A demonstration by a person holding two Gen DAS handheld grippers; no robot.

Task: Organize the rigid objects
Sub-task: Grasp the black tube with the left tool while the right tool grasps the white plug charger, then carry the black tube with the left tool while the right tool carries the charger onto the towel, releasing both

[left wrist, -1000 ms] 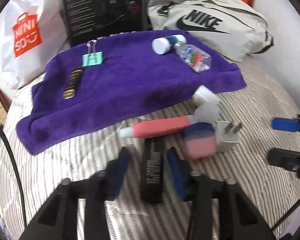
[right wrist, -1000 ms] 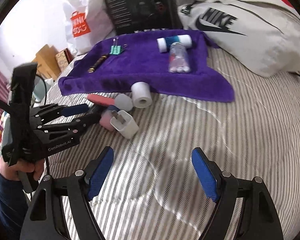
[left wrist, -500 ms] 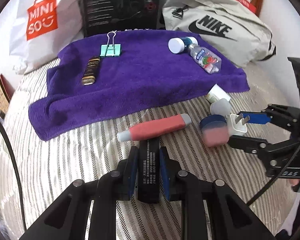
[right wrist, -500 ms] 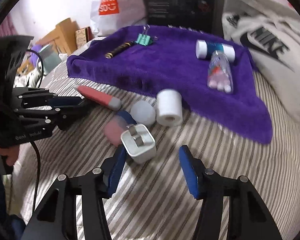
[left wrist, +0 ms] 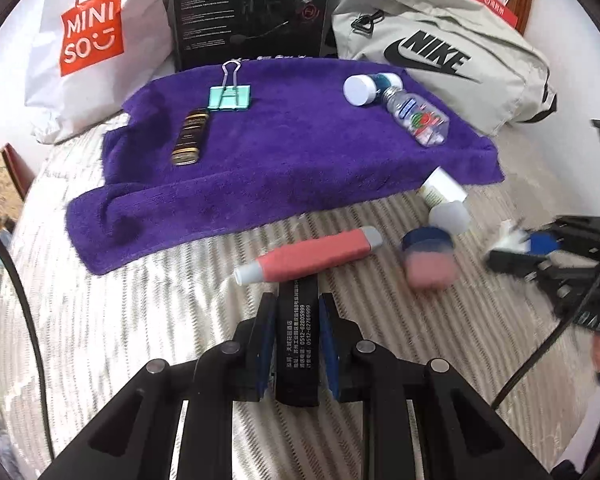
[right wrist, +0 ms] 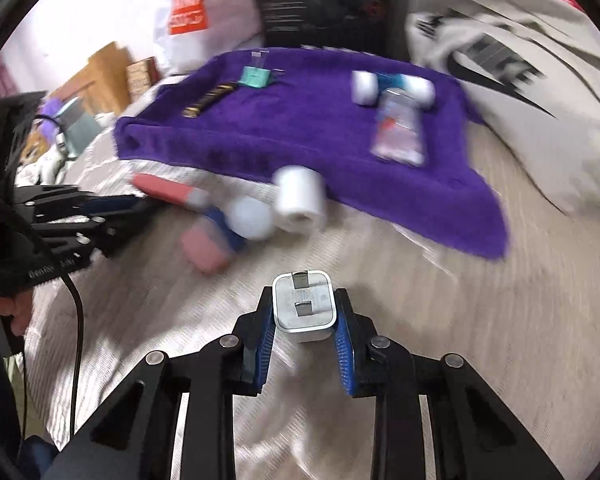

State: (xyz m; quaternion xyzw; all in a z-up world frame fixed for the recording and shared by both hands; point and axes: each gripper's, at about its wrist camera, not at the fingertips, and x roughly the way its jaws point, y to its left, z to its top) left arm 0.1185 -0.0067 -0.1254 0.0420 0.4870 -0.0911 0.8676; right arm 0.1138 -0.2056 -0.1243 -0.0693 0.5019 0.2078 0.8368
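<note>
My left gripper [left wrist: 296,322] is shut on a flat black bar [left wrist: 297,344] with white print, held low over the striped bedcover. Just beyond its tip lies a red pen-like tube [left wrist: 308,256]. My right gripper [right wrist: 303,316] is shut on a white plug adapter [right wrist: 303,306], prongs facing the camera. A pink and blue eraser [left wrist: 430,262], a frosted cap [left wrist: 448,218] and a white tube [left wrist: 442,188] lie beside the purple towel [left wrist: 292,160]. On the towel rest a teal binder clip [left wrist: 230,96], a dark gold-lettered bar [left wrist: 190,136], a white-capped jar [left wrist: 366,87] and a clear bottle [left wrist: 418,120].
Behind the towel stand a white Miniso bag [left wrist: 88,40], a black box [left wrist: 252,8] and a grey Nike bag [left wrist: 440,60]. A black cable [left wrist: 540,356] hangs from the right gripper. A hand [right wrist: 4,312] holds the left gripper's handle.
My left gripper closed on the black bar. My right gripper moved in, closed on the white plug adapter and pulled it away from the eraser.
</note>
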